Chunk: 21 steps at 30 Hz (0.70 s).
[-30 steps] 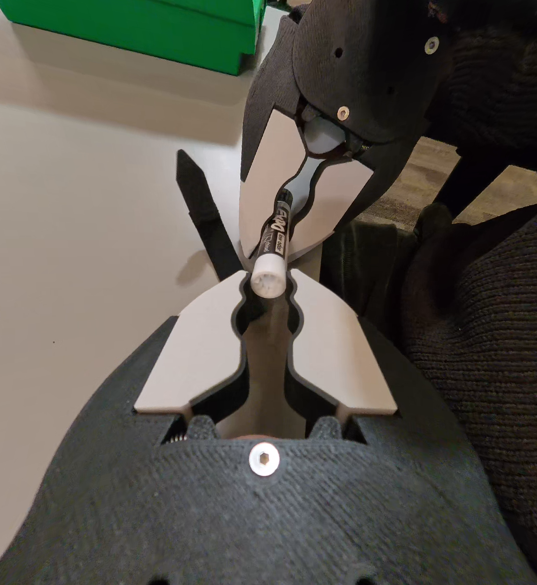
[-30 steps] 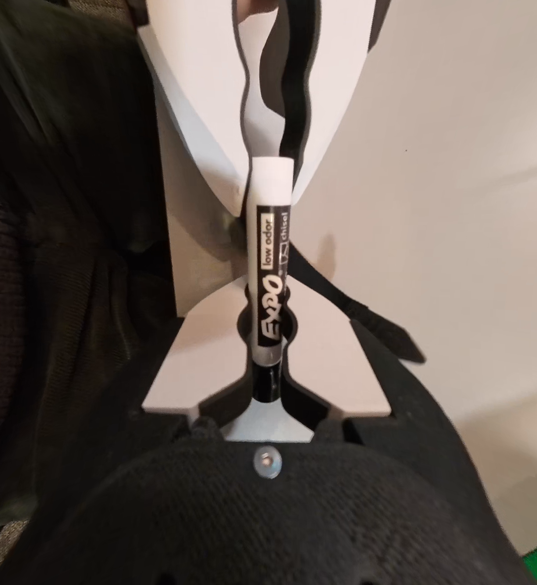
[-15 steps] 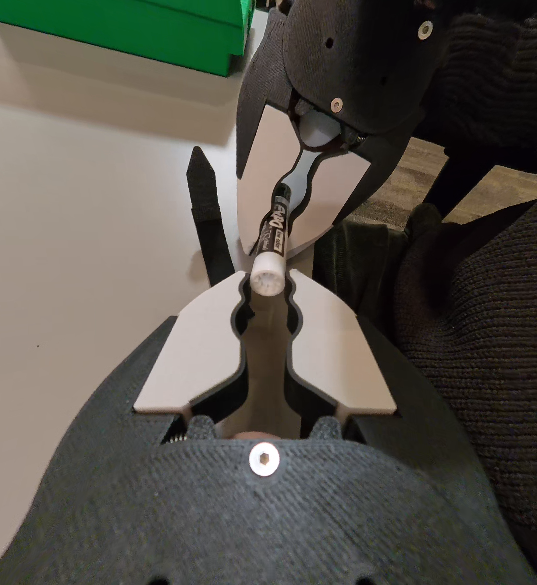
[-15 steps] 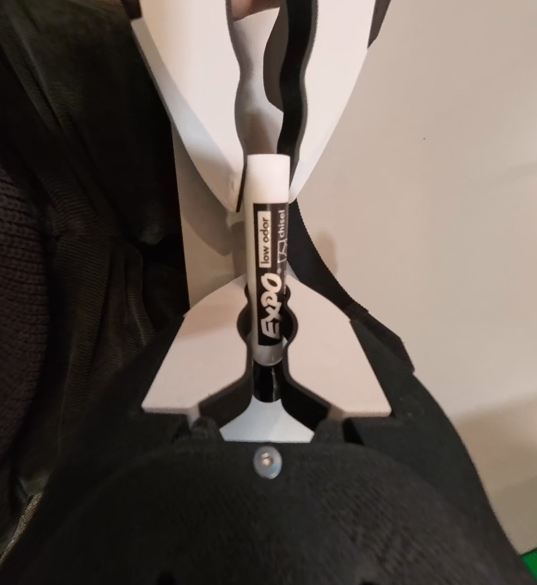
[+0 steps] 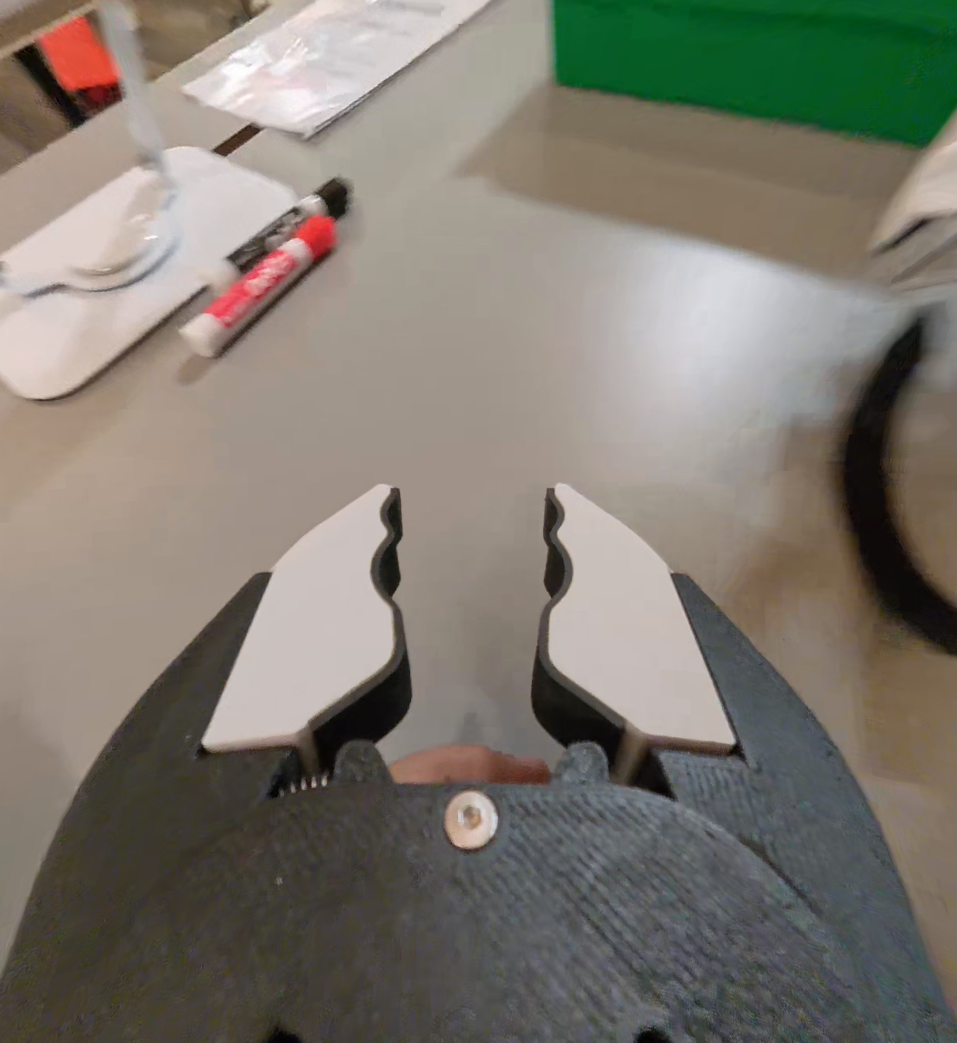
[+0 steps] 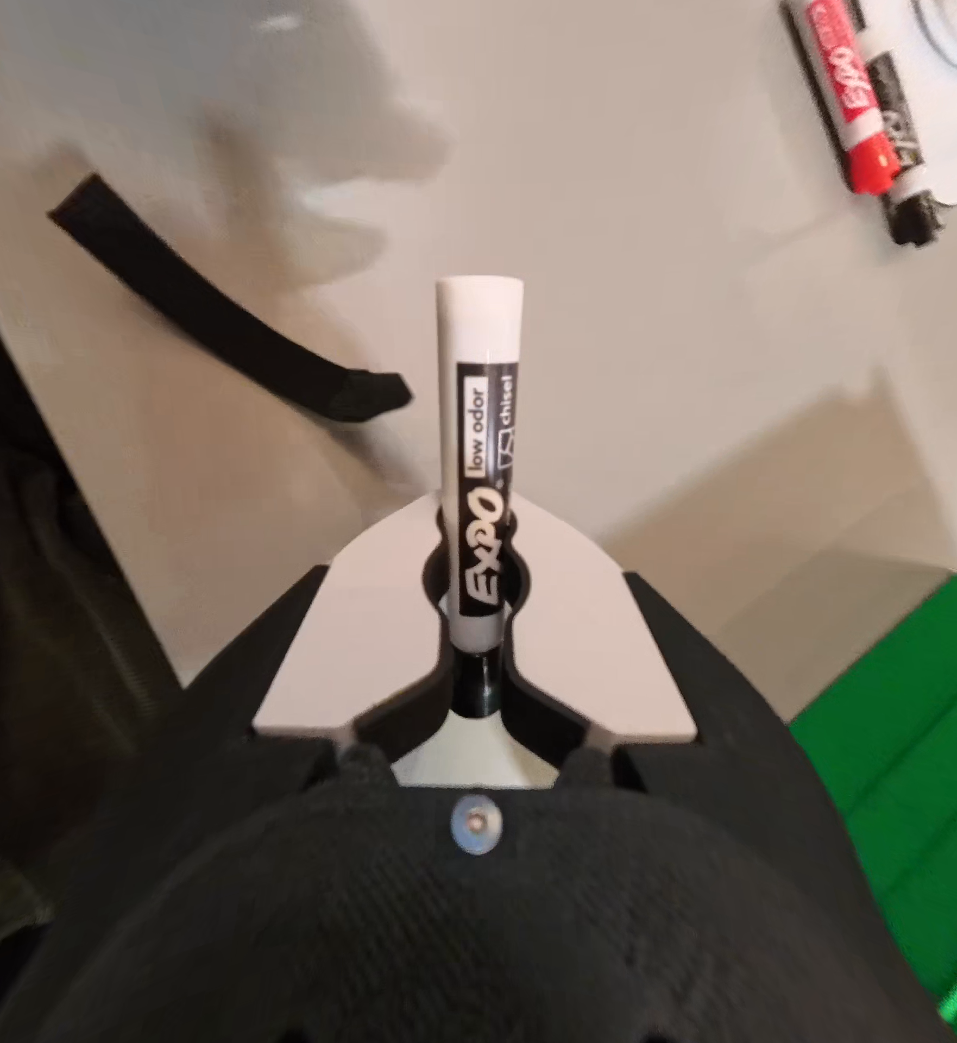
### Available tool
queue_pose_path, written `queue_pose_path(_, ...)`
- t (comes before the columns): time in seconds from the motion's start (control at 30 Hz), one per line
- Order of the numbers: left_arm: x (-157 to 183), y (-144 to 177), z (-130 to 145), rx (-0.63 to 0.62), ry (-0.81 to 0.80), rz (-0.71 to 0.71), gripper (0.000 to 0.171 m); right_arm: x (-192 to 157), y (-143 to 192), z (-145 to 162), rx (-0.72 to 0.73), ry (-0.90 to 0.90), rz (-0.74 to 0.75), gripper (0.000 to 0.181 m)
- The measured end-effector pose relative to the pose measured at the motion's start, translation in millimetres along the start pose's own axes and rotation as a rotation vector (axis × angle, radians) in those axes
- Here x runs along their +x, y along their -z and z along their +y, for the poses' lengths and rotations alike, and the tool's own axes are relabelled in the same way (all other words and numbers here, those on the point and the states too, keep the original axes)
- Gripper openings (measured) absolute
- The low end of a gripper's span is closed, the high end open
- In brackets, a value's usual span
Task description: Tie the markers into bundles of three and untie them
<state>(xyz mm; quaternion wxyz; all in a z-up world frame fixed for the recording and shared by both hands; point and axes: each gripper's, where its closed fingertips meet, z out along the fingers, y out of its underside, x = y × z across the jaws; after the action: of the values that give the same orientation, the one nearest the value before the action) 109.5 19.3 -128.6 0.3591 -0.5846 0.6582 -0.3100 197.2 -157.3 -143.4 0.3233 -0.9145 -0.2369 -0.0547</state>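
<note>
Right gripper [image 6: 476, 542] is clamped on a smooth black marker [image 6: 479, 446], tail end poking forward, probably heading to the other two. Left gripper [image 5: 472, 556] is spread wide, holding nothing. Red marker [image 5: 264, 281] and second black marker [image 5: 290, 223] lie side by side against a white tray [image 5: 70, 338]. The black strap [image 6: 228, 316], blurry, looks like woven fabric, lying loose on the table [image 5: 465, 338].

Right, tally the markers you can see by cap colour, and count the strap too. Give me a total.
Black-capped markers: 2, one held in the right gripper (black marker), one on the table beside the red (second black marker).
Red-capped markers: 1 (red marker).
Black straps: 1 (strap), on the table.
Total: 4 things, 3 of them markers.
</note>
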Motion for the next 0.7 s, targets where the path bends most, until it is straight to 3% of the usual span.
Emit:
queue_pose_path(0.13, -95.8, -47.1, 1.5, -0.201, -0.198, -0.209, 0.049, 11.6, -7.6, 5.3, 0.021, -0.016, 0.048, 0.014)
queue_pose_path(0.23, -129.2, -91.3, -2.7, -0.259, -0.227, -0.17, 0.046, 19.8, -11.1, 10.4, 0.013, 0.001, 0.104, 0.014)
queue_pose_path(0.5, -164.8, -155.4, -19.5, -0.234, -0.232, -0.079, 0.045, 24.3, -17.2, 29.7, 0.086, -0.204, 0.022, 0.014)
queue_pose_path(0.6, -153.8, -162.4, -19.3, -0.249, -0.176, 0.03, 0.028, 29.3, -15.9, 34.4, 0.113, -0.267, -0.002, 0.014)
queue_pose_path(0.7, -136.4, -154.4, -16.5, -0.283, -0.118, 0.13, 0.022, 33.0, -18.6, 36.9, 0.115, -0.278, -0.017, 0.014)
